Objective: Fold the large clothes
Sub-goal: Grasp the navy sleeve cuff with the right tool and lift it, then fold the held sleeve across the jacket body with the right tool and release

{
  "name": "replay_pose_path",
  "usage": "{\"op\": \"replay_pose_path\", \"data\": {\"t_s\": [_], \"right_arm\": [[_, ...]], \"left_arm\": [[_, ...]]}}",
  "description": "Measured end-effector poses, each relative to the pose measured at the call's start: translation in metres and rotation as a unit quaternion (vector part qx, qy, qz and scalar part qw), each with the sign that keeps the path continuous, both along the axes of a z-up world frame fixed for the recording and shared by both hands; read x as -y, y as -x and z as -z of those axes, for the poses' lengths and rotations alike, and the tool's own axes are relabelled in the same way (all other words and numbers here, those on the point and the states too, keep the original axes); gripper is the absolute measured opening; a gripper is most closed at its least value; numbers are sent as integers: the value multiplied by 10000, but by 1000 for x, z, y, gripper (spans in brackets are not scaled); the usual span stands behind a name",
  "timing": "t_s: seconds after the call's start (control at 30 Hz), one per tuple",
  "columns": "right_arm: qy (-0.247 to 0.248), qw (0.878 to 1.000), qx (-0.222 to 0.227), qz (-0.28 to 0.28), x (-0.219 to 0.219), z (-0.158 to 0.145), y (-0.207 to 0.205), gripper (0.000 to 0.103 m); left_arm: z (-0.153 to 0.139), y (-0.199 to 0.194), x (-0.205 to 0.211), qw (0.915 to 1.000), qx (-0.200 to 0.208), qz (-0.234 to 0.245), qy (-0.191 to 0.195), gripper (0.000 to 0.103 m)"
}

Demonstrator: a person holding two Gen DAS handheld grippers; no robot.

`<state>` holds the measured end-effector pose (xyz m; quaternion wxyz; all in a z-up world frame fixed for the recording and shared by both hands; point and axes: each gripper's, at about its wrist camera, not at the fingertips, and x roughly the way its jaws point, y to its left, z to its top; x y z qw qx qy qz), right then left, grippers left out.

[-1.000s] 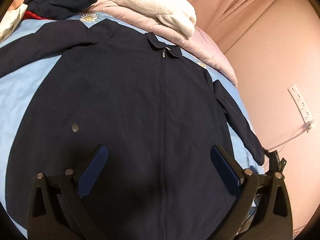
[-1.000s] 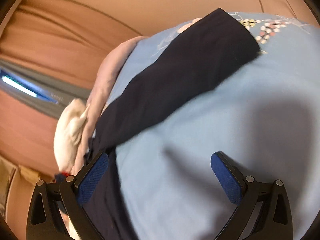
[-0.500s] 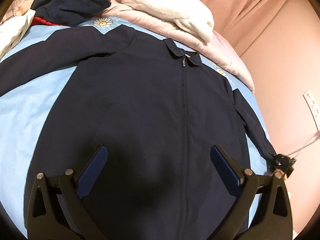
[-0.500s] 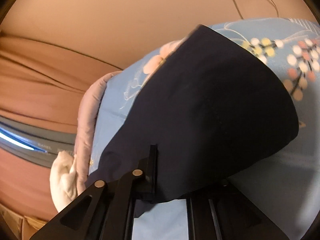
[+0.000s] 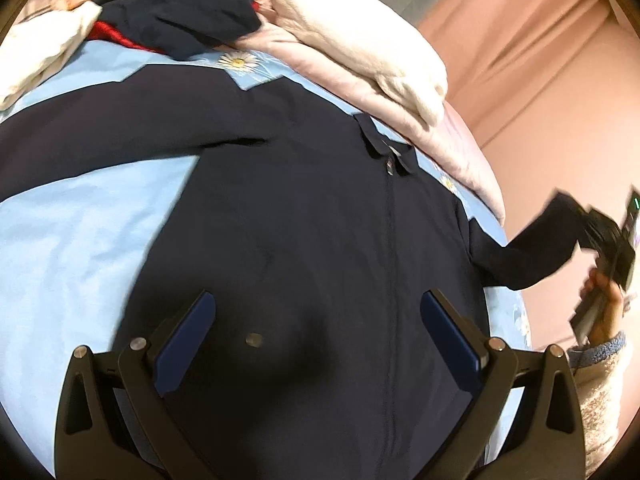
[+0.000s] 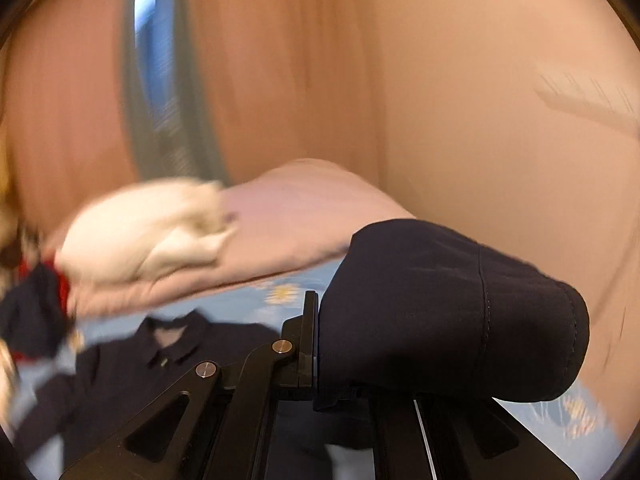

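A dark navy jacket (image 5: 320, 220) lies zipper-up on the light blue bedsheet (image 5: 80, 232), collar (image 5: 384, 148) toward the pillows. One sleeve (image 5: 100, 132) stretches flat to the left. The other sleeve (image 5: 532, 256) is lifted off the bed at the right, with my right gripper (image 5: 596, 236) shut on its cuff. In the right wrist view the cuff (image 6: 460, 312) drapes over the closed right gripper (image 6: 314, 320). My left gripper (image 5: 318, 296) hovers open over the jacket's lower front, nothing between its blue pads (image 5: 184, 340).
A white folded blanket (image 5: 360, 40) and a pink quilt (image 5: 420, 120) lie behind the collar. Dark and red clothes (image 5: 180, 4) and a white cloth (image 5: 44, 52) are piled at the far left. Pink curtain (image 5: 520, 40) and wall flank the bed's right edge. A hand (image 5: 600, 312) holds the right gripper.
My right gripper went from open over the sleeve to shut on its cuff, then lifted it off the bed. The left gripper stayed open while drifting over the jacket front.
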<state>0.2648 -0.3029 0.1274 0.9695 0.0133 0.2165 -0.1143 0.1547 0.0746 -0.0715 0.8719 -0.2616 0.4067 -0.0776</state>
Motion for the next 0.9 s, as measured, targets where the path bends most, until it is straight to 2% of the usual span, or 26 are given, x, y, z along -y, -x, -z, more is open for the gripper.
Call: {"op": "replay_pose_path", "data": {"t_s": [0.03, 0.1, 0.2, 0.23, 0.37, 0.43, 0.47, 0.5, 0.53, 0.57, 0.6, 0.67, 0.77, 0.83, 0.9], "right_arm": [[186, 9997, -52, -144, -15, 10, -4, 7], [860, 9930, -401, -706, -96, 34, -27, 6], [1454, 9764, -876, -1334, -164, 82, -38, 6], [1669, 9664, -1130, -1596, -194, 108, -43, 6], [2212, 9339, -1865, -2098, -250, 184, -64, 6], [2361, 9217, -2132, -2220, -260, 211, -65, 7], [2365, 9160, -2277, -2307, -263, 221, -65, 9], [2348, 9072, -2496, -2440, -265, 231, -63, 27], [2353, 8991, -2687, -2531, -268, 239, -63, 58], [2367, 8963, -2729, -2570, -266, 242, -61, 68], [2557, 8928, -2558, -2685, -266, 243, -50, 73], [2926, 8762, -2210, -3128, -269, 237, -30, 73], [2897, 8590, -1920, -3759, -261, 221, 4, 73], [2918, 8449, -1683, -4154, -254, 214, 31, 73], [2444, 8363, -1679, -4612, -232, 204, 56, 73]], "left_arm": [[0, 2, -9, 10000, 15, -70, 22, 103], [1, 5, -24, 9998, -5, -191, 22, 103], [4, 9, -44, 9994, -46, -339, -39, 103], [5, 10, -50, 9992, -61, -381, -71, 103], [9, 13, -67, 9985, -95, -513, -148, 103], [11, 13, -70, 9984, -111, -530, -128, 103], [12, 10, -69, 9984, -121, -532, -132, 103], [11, 9, -69, 9984, -124, -531, -133, 103], [11, 7, -67, 9985, -119, -516, -131, 103], [9, 5, -64, 9987, -108, -485, -128, 103], [7, 2, -60, 9988, -90, -457, -122, 103], [2, -4, -53, 9992, -23, -394, -68, 103], [-14, -12, -45, 9987, 241, -391, 197, 103], [-22, -17, -41, 9982, 357, -424, 211, 103], [-30, -26, -31, 9982, 463, -329, 212, 103]]}}
